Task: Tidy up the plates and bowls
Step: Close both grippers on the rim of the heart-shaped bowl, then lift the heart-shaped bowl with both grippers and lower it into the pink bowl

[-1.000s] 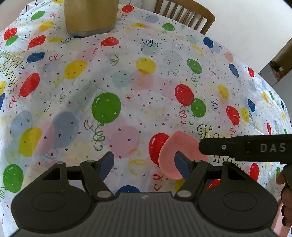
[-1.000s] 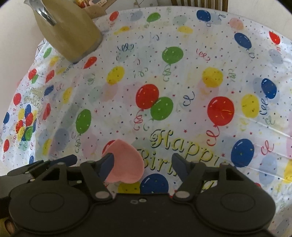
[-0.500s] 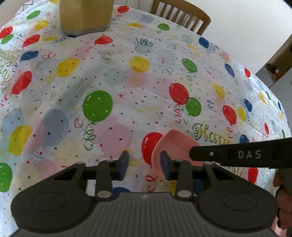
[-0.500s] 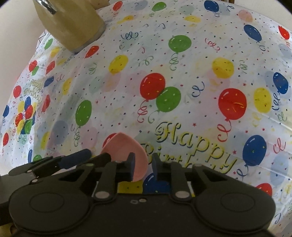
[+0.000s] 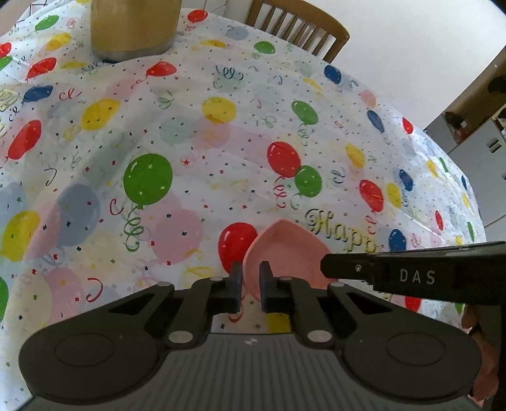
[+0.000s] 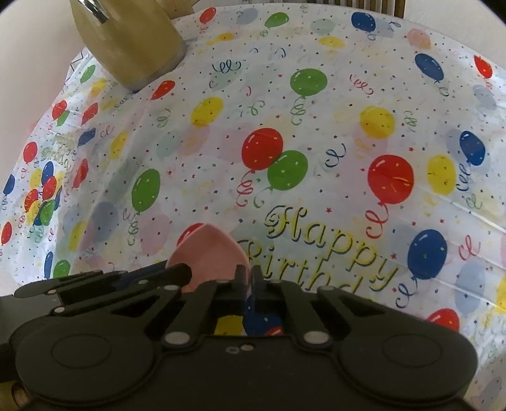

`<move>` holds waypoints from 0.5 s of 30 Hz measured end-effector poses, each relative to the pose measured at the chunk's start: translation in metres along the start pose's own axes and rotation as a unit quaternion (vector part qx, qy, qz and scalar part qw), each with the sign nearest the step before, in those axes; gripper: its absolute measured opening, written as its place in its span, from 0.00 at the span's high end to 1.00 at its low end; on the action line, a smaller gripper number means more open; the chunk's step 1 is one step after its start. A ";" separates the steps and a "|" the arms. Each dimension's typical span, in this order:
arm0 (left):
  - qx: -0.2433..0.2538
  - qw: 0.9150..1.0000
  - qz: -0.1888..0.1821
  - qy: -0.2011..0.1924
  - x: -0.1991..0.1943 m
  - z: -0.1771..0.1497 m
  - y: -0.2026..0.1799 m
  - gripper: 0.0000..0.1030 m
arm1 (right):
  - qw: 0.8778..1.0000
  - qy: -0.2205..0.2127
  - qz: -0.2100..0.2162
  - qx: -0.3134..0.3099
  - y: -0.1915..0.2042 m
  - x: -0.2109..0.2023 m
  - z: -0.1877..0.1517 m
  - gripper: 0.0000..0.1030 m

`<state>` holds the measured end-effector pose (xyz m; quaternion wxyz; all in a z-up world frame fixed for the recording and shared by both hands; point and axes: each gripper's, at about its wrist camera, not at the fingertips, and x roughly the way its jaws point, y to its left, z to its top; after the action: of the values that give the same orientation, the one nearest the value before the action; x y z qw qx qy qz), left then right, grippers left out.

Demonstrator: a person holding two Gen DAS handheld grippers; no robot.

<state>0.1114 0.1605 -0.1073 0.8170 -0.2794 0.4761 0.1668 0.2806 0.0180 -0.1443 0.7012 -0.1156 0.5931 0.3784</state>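
Bright balloons and the words "Happy Birthday" cover the cloth on the worktop (image 5: 196, 132), and a tan pot (image 5: 132, 28) stands at the upper left of the frame with a wooden chair (image 5: 297, 28) behind the far edge and a pale wall past it. Low in the middle of both views sits the only dish to be seen, a pink heart-shaped bowl (image 5: 287, 253). The left gripper (image 5: 250, 286) has its jaws nearly closed on the bowl's left rim, and the right gripper (image 6: 249, 283) has its jaws pinched on the right rim, so both seem to have hold of the one bowl. It looks tipped up a little, but I cannot tell if it is off the cloth. The step in hand looks like the pick-up of this bowl. Next, both hands need to lift together and level, then carry it to where the dishes go. That place does not show.
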 end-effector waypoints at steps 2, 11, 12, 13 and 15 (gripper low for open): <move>0.006 1.000 -0.002 -0.004 -0.008 0.000 -0.004 0.90 | 1.000 -0.006 -0.004 -0.003 0.003 -0.008 -0.003 0.98; 0.038 0.999 -0.018 -0.009 -0.043 -0.006 -0.022 0.90 | 0.999 -0.036 -0.013 0.005 0.010 -0.051 -0.022 0.98; 0.043 0.999 -0.020 -0.010 -0.048 -0.007 -0.025 0.90 | 0.999 -0.040 -0.014 0.007 0.011 -0.056 -0.025 0.98; 0.047 0.999 -0.022 -0.011 -0.052 -0.008 -0.027 0.90 | 0.999 -0.044 -0.014 0.007 0.012 -0.061 -0.028 0.98; 0.055 0.998 -0.026 -0.012 -0.061 -0.010 -0.031 0.90 | 0.998 -0.054 -0.016 0.010 0.015 -0.074 -0.035 0.98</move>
<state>0.0911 0.1293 -0.0491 0.8405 -0.2445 0.4677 0.1227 0.2438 -0.0224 -0.0814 0.7391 -0.0976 0.5563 0.3670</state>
